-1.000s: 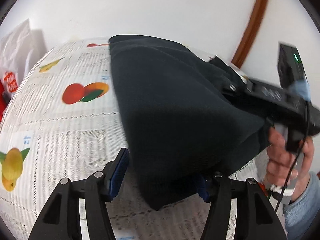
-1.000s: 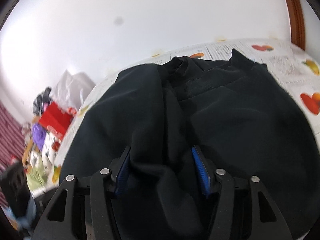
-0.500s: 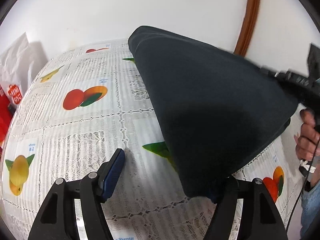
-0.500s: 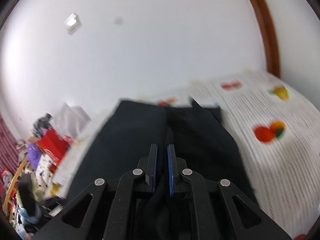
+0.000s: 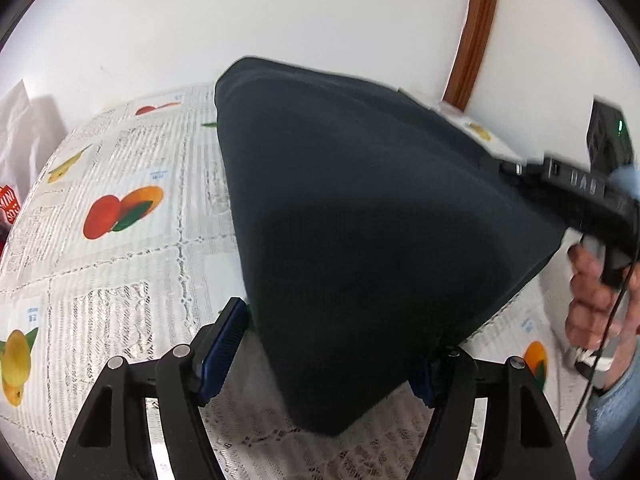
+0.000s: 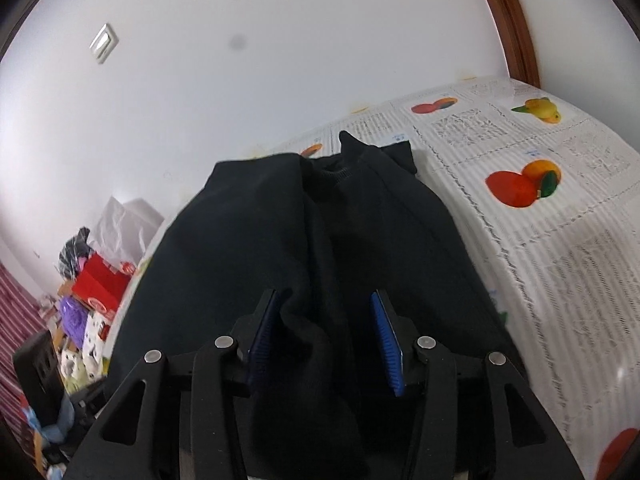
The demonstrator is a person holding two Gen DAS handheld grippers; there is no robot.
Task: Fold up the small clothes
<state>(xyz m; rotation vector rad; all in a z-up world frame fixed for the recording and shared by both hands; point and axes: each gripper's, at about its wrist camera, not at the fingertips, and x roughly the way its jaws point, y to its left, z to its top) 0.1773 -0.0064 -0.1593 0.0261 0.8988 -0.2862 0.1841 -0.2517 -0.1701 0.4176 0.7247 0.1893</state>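
Black sweatshirt point(image 6: 320, 240) is filling my view between both spread grippers point(image 5: 328, 356) point(image 6: 324, 336), the right's jaws just reopened, hiding the fruit-print tablecloth point(image 5: 120, 184).

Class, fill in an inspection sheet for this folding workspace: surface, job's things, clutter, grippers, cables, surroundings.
Surface: fruit-print tablecloth, lace-like pattern.
Job's things: dark garment lying on it, collar at the far end.
Clutter: bags and boxes piled beyond the table.
Grippers: left gripper open over a garment corner; right gripper just reopened, cloth loose between its fingers.
Cables: black cable by the hand.
Surroundings: white wall, wooden trim.
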